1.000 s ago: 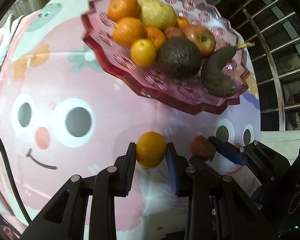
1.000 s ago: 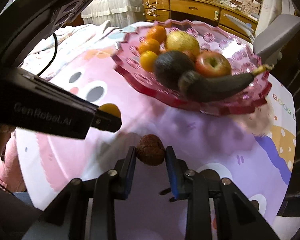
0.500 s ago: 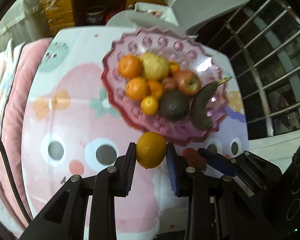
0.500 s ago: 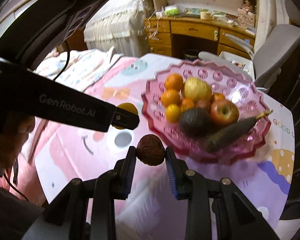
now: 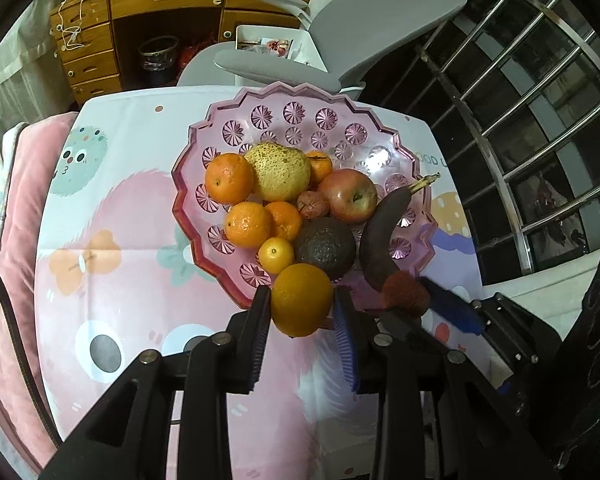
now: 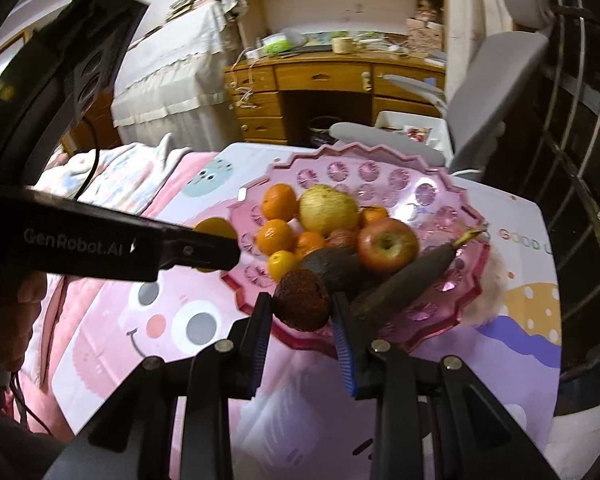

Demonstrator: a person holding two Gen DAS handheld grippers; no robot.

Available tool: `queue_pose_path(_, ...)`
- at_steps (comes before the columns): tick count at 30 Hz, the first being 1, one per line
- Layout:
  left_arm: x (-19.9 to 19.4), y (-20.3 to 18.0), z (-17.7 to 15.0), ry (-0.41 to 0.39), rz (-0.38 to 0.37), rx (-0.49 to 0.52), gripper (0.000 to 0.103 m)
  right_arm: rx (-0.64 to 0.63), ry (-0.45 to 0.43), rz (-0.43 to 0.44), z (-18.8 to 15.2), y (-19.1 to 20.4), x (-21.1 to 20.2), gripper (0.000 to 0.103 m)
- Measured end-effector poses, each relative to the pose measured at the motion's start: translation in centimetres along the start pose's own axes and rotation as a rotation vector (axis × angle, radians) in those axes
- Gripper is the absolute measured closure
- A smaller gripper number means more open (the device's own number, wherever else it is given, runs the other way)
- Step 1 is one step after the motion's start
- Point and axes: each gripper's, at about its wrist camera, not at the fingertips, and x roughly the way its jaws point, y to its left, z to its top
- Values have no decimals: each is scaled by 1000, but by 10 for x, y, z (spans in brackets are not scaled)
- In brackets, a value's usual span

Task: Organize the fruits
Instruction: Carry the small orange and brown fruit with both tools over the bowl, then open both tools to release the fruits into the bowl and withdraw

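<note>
My left gripper (image 5: 302, 304) is shut on an orange (image 5: 301, 299) and holds it high above the near rim of the pink fruit plate (image 5: 260, 118). My right gripper (image 6: 302, 308) is shut on a small rough dark-red fruit (image 6: 302, 298), also held above the plate's (image 6: 440, 204) near edge; this fruit shows in the left wrist view (image 5: 405, 294) too. The plate holds several oranges (image 5: 229, 178), a yellow pear (image 5: 279, 170), an apple (image 5: 353, 195), an avocado (image 5: 326, 246), a walnut (image 5: 313, 205) and a blackened banana (image 5: 382, 240).
The plate sits on a table with a pink cartoon tablecloth (image 5: 112, 280). A grey office chair (image 5: 340, 28) and a wooden desk (image 5: 140, 20) stand behind the table. A metal window grille (image 5: 540, 100) is at the right. A pink cushion (image 5: 16, 200) lies at the left.
Both grippers have risen well above the table with their fruits, so the plate looks smaller and farther. They now sit over the plate's near edge. Grips are unchanged.
</note>
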Motion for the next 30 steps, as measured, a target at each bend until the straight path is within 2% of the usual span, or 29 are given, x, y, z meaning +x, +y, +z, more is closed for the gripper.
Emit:
queue_pose_path(1, 0, 0, 0, 3, 3, 4, 60, 7, 2, -6, 0, -1, 0, 72)
queue_pose_path(3, -2, -1, 0, -4, 9, 8, 53, 16, 6, -10, 1, -2, 0, 70)
queue_pose_path(10, -7, 3, -9, -1, 25, -16, 41, 23, 2, -13, -5, -1, -6, 57)
queue_pose_path(15, -8, 6, -30, 18, 42, -47, 35, 61, 37, 1, -19, -2, -8, 42)
queue_pose_path(19, -5, 11, -56, 40, 53, -78, 34, 95, 87, 12, -39, -1, -10, 36)
queue_pose_path(26, 0, 23, -104, 100, 84, -147, 32, 156, 215, 17, -81, 4, -12, 30)
queue_pose_path(30, -6, 29, -127, 134, 72, -190, 32, 246, 314, 8, -104, 5, -17, 28)
